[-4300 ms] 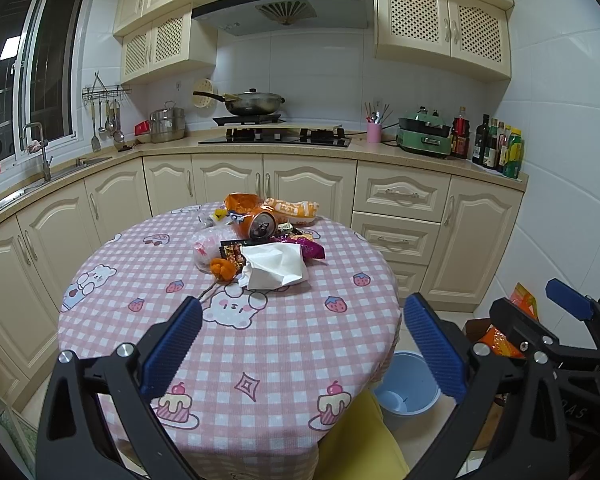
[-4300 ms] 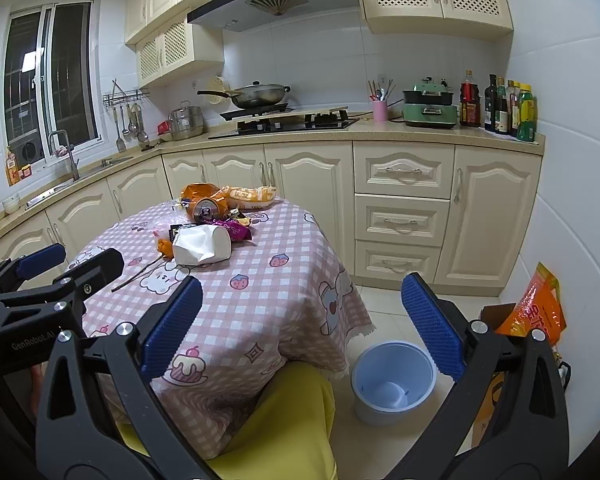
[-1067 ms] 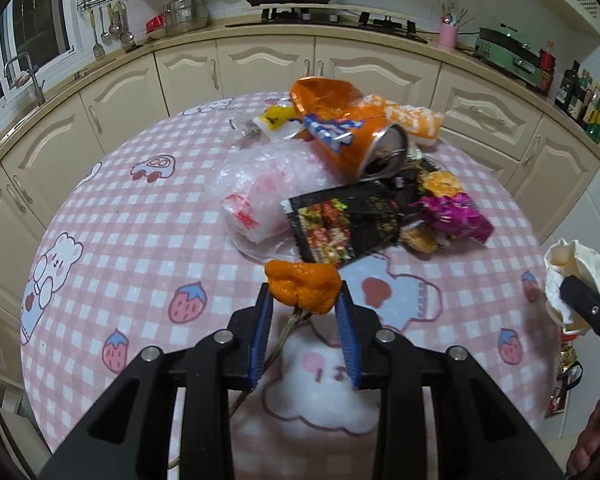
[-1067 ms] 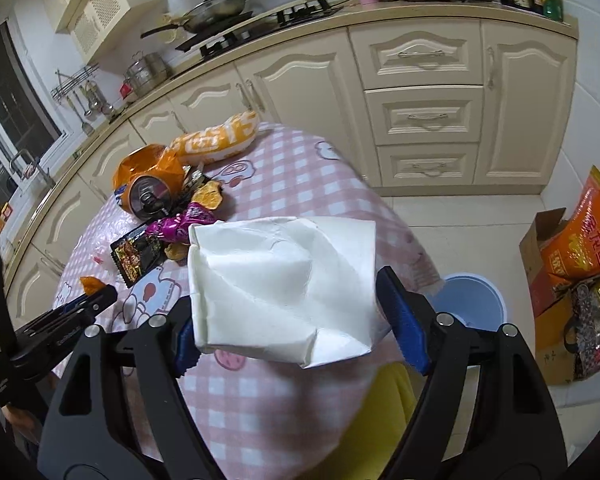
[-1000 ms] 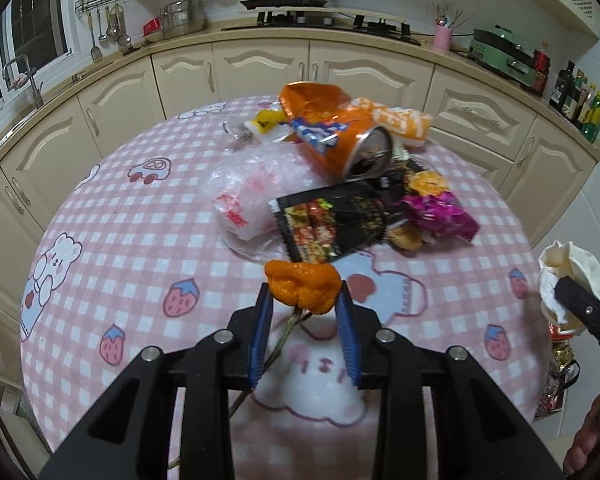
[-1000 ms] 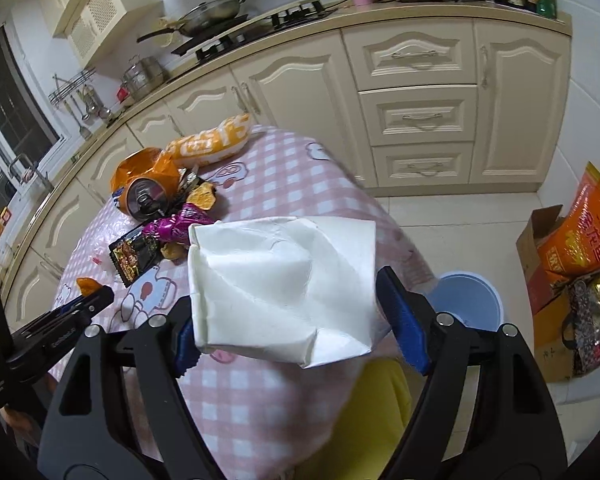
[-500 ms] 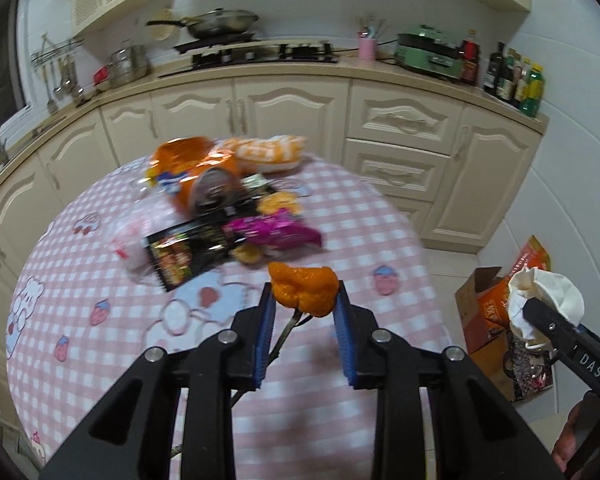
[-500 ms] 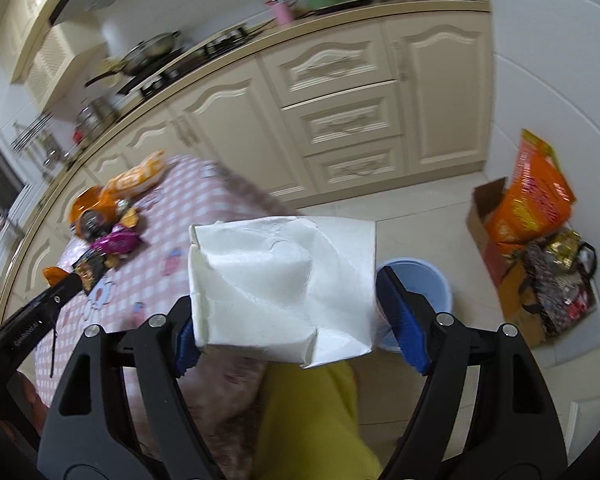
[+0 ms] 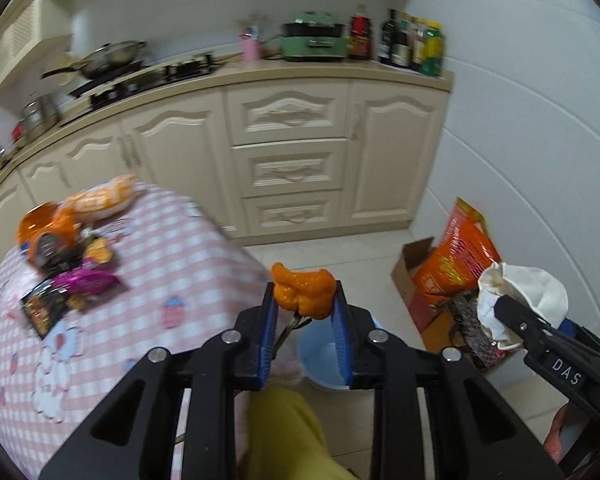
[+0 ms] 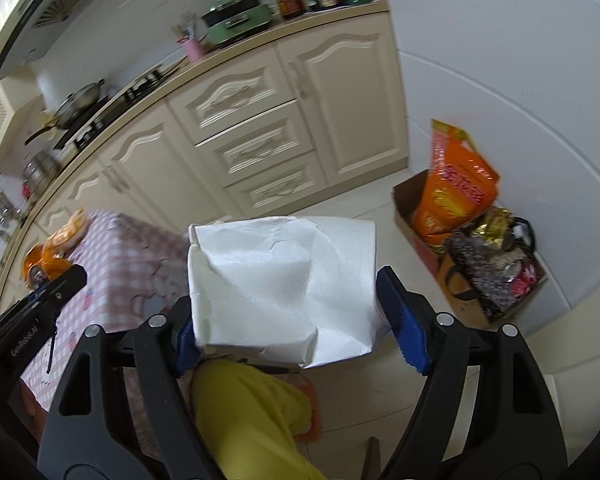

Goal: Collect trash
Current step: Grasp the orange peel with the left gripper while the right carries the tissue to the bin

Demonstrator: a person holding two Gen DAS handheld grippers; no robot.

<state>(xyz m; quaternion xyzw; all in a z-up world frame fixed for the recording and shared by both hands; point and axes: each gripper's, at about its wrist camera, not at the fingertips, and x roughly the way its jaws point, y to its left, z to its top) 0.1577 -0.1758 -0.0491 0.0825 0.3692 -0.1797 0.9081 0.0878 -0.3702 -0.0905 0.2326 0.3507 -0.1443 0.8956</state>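
My left gripper (image 9: 304,306) holds an orange lump of peel (image 9: 302,290) with thin stems hanging below it; its jaws are closing on the lump. It hangs past the table edge, above a light blue bin (image 9: 320,360) on the floor. My right gripper (image 10: 288,304) is shut on a crumpled white paper bag (image 10: 284,280), which hides the bin in the right wrist view. The same bag (image 9: 520,292) shows at the right in the left wrist view. More trash lies on the pink checked table (image 9: 160,272): an orange can (image 9: 48,236), a purple wrapper (image 9: 86,282), a black wrapper (image 9: 44,306).
A cardboard box with an orange bag (image 9: 456,256) and dark packets stands on the floor by the white wall. Cream cabinets (image 9: 292,168) run behind, with bottles and a green appliance (image 9: 314,42) on the counter. A leg in yellow trousers (image 9: 284,432) is below the grippers.
Both grippers have swung right, off the table toward the floor by the cabinets, each keeping its load. The blue bin has come under the left gripper.
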